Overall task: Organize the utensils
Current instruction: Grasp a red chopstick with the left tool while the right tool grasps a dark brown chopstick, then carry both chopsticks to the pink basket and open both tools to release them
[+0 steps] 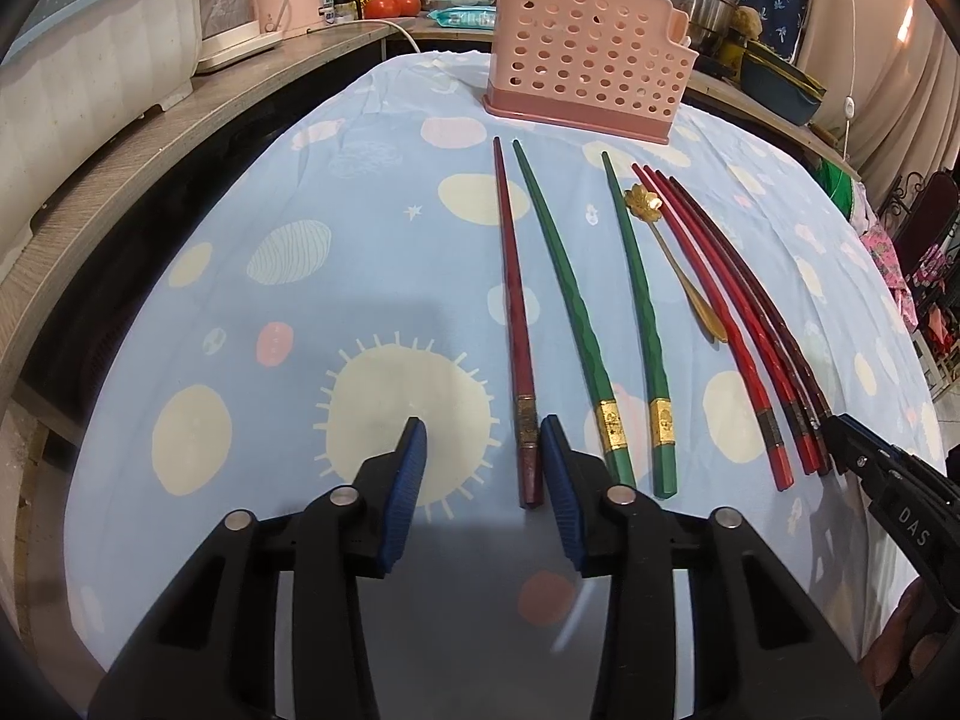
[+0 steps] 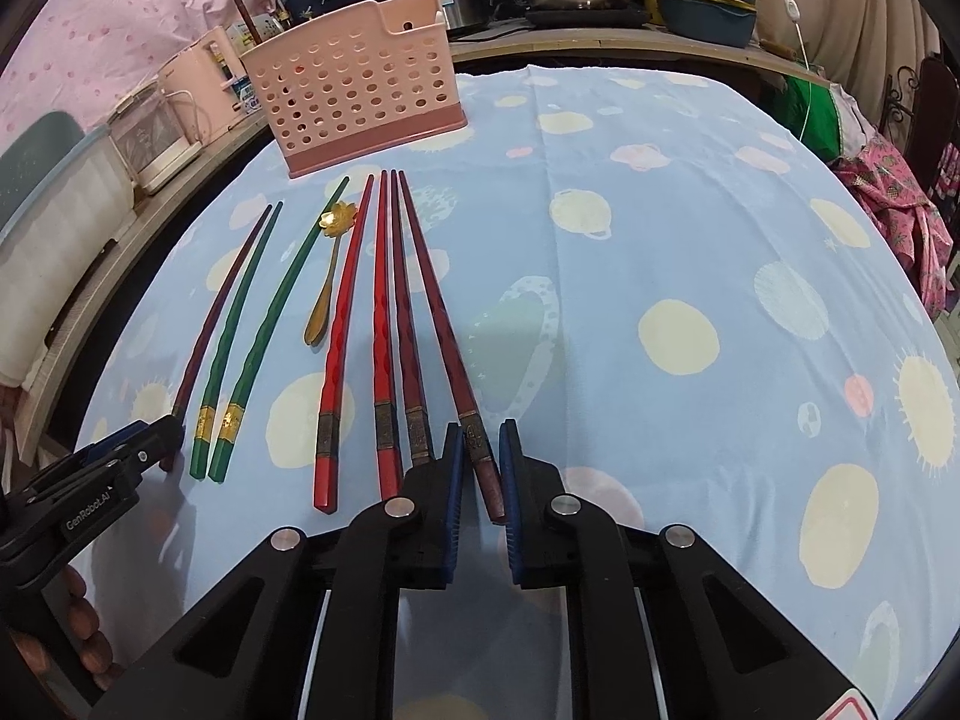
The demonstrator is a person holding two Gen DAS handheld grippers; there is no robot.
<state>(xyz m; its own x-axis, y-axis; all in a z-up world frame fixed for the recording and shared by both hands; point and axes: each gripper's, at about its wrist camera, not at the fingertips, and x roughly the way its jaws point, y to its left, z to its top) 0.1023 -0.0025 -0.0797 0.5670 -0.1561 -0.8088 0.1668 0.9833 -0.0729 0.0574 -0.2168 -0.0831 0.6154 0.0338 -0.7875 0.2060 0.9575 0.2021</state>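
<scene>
With the right gripper point(image 2: 481, 456) nearly pinched on the dark red chopstick point(image 2: 444, 336) at the worktop's near edge, its butt is best squeezed squarely before lifting toward the pink holder point(image 2: 360, 90); the left gripper point(image 1: 483, 450) is spread, holding nothing.

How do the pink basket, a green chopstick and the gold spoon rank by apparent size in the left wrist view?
1. pink basket, though farthest away
2. green chopstick
3. gold spoon, clearly shorter than the chopstick beside it
</scene>
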